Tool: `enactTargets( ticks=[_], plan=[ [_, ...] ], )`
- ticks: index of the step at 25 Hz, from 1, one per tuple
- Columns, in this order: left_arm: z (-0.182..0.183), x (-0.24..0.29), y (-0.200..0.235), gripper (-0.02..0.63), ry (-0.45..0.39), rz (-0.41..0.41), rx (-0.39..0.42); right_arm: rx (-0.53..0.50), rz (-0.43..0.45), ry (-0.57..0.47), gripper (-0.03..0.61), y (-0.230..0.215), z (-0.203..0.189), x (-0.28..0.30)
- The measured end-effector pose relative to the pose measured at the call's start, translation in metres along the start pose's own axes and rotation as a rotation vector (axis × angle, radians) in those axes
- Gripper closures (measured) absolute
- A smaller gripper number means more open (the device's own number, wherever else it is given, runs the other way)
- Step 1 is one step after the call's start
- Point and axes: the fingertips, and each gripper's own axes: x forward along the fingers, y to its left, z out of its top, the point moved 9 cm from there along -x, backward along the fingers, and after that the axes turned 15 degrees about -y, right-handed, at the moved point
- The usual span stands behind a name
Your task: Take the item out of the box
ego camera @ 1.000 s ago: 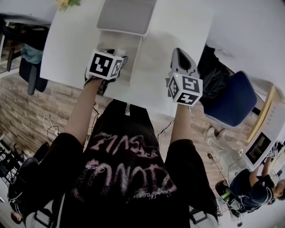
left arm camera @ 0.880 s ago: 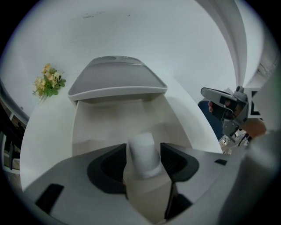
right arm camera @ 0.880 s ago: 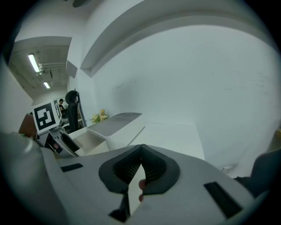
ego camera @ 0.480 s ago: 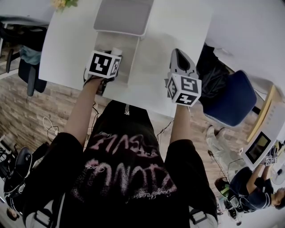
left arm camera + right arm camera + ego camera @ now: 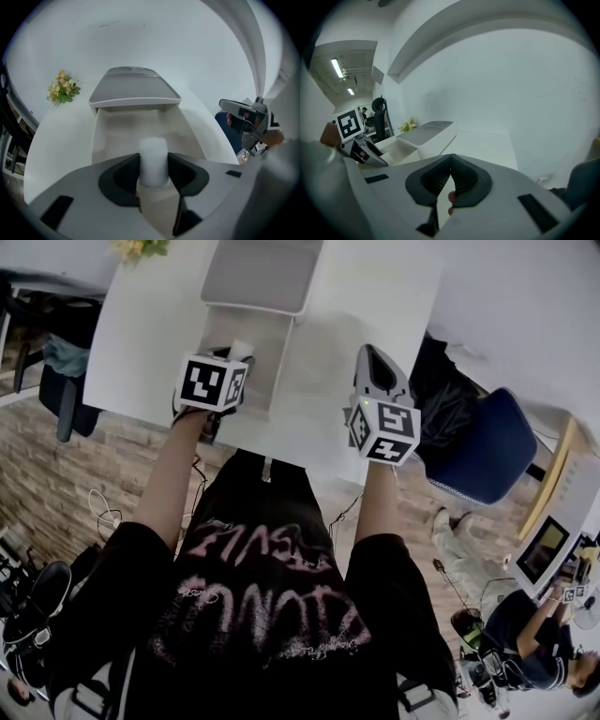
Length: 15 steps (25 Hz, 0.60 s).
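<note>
Left gripper view: L gripper (image 5: 153, 163) jaws freshly closed on white cylinder (image 5: 153, 147) at open box (image 5: 99, 140); R gripper (image 5: 450, 163) jaws together.

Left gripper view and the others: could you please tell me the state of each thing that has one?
box: open
lid: folded back behind the box
white cylinder: upright, gripped over the box
left gripper: jaws have just been closing, now shut on the white cylinder
right gripper: shut, empty

Left gripper (image 5: 153, 165) angled down, fingers (image 5: 119, 178) just closed around a white cylinder (image 5: 153, 152). Right gripper (image 5: 450, 174) is pinched shut, both arms out front.
</note>
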Motion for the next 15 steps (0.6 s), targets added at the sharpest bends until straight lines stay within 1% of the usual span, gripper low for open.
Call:
enactTargets(
  ticks=[7,15],
  plan=[
    [0.0,-0.018,-0.001,0.433,-0.064,-0.01,-0.013,0.0,-0.006,-0.009,0.569,0.005,0.007,-0.012],
    [0.011,-0.043,-0.004,0.433,-0.189,-0.016,-0.021,-0.012,-0.005,-0.036,0.569,0.011,0.018,-0.027]
  ],
)
